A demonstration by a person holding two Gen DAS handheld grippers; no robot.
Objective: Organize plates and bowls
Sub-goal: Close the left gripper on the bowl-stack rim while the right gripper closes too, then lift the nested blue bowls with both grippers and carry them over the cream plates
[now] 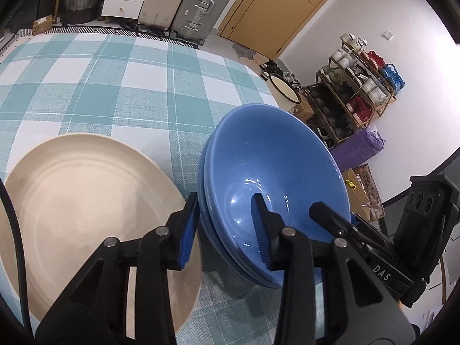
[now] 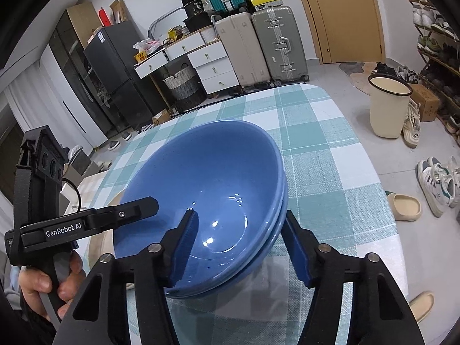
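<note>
Left tongs (image 1: 227, 230) and right tongs (image 2: 240, 244) each straddling rim of stacked blue bowls (image 1: 273, 178), grip contact cannot tell, cream plate (image 1: 86, 201) beside, checked surface (image 1: 115, 86)

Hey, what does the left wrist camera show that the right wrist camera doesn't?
Only the left wrist view shows the whole cream plate beside the bowls, and a purple bag on the floor. Only the right wrist view shows a black fridge and a hand holding the left claw's handle. Both show the stacked blue bowls, the checked tablecloth and the silver suitcase.
</note>
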